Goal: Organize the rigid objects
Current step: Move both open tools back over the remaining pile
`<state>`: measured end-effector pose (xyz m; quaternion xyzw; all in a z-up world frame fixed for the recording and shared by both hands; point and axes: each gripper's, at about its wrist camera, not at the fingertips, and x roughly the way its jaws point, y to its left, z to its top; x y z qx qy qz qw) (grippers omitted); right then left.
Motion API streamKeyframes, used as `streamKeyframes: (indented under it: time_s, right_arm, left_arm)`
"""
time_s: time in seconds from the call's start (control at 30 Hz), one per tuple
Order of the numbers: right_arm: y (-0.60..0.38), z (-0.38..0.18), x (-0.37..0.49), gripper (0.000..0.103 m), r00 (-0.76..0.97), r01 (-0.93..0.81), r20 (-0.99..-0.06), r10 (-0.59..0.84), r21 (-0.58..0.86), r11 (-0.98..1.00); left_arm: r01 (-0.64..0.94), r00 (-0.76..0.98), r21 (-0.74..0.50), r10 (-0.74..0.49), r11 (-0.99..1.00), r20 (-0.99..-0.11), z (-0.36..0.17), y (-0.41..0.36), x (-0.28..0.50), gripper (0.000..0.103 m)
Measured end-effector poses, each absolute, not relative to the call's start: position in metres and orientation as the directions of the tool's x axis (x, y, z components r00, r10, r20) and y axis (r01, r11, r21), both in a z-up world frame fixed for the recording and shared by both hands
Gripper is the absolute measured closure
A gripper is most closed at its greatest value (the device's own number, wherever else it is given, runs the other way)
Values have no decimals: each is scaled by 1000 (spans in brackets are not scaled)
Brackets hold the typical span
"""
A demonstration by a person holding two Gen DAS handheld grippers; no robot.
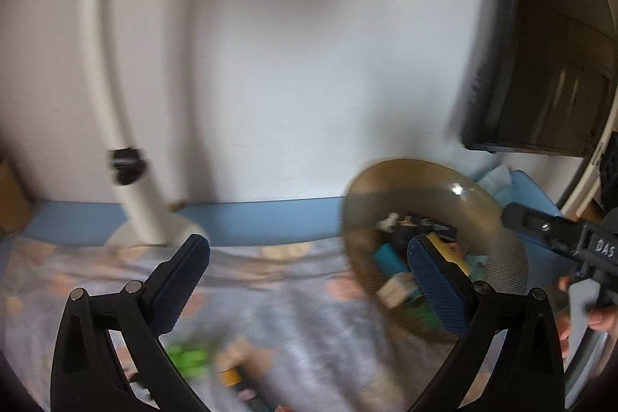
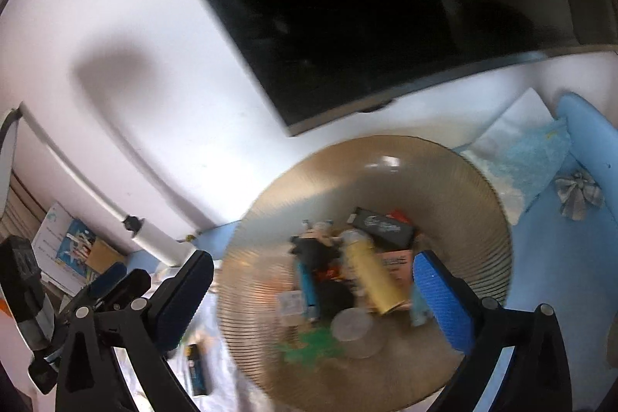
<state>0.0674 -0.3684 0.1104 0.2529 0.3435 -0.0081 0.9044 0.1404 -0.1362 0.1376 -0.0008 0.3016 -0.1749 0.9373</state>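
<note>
A brown ribbed translucent bowl point(image 2: 386, 153) holds several small items: a gold can point(image 2: 370, 269), a black box point(image 2: 382, 226), a blue lighter point(image 2: 309, 284), a clear lid point(image 2: 351, 327) and a green piece point(image 2: 309, 346). My right gripper point(image 2: 311, 257) hangs open over the bowl, its blue pads gripping nothing. In the left wrist view the bowl point(image 1: 502, 257) sits to the right. My left gripper point(image 1: 307, 244) is open and empty above the patterned cloth point(image 1: 293, 304). A green item point(image 1: 189, 360) and a yellow-black item point(image 1: 235, 377) lie on the cloth below it. Both views are blurred.
A white lamp post point(image 1: 143, 211) stands at the back left against the wall. A dark screen point(image 2: 347, 6) hangs behind the bowl. A plastic packet point(image 2: 517, 149) and a checked scrunchie point(image 2: 579, 195) lie to its right, and a small black-and-blue item point(image 2: 197, 369) on the cloth to its left.
</note>
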Motion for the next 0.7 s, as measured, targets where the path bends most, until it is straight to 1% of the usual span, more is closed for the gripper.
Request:
streamKeyframes:
  time_s: [0.13,0.2,0.27,0.37,0.47,0.57,0.63,0.7]
  right_arm:
    - [-334,121,68,0,770,130,-607,194,447,885]
    - [-313,125,69,0,767,95,-606,212,433,896]
    - [-288,127,69,0,762,46,-603,237,415,908]
    - [-255,123,69,0,748,-15,-609,264,382,924]
    - [-222,111,68,0,723,-66,-630,285,347,936]
    - [-196,92,68,0,692,-105,-659,295,313,944]
    - [-179,77,66,0,683,-102,-687,248,247,964]
    - [-169,61,65,0,665,-116,-708,238,217,969]
  left_arm:
    - [265,778,-105,-277,959,-564,139,-92,134,0]
    - [230,789,-80,-234,970,-568,133,-68,131,0]
    - [182,786,-46,-173,982,-593,123,-44,129,0]
    - [122,767,-51,-127,991,-629,104,-8,127,0]
    - [64,742,-58,-86,996,-665,81,19,127,0]
    - [9,715,-40,-35,999,-698,57,42,125,0]
    - [-25,686,-28,-4,999,-728,40,54,124,0]
    - [-42,653,-38,-1,998,-757,21,64,123,0]
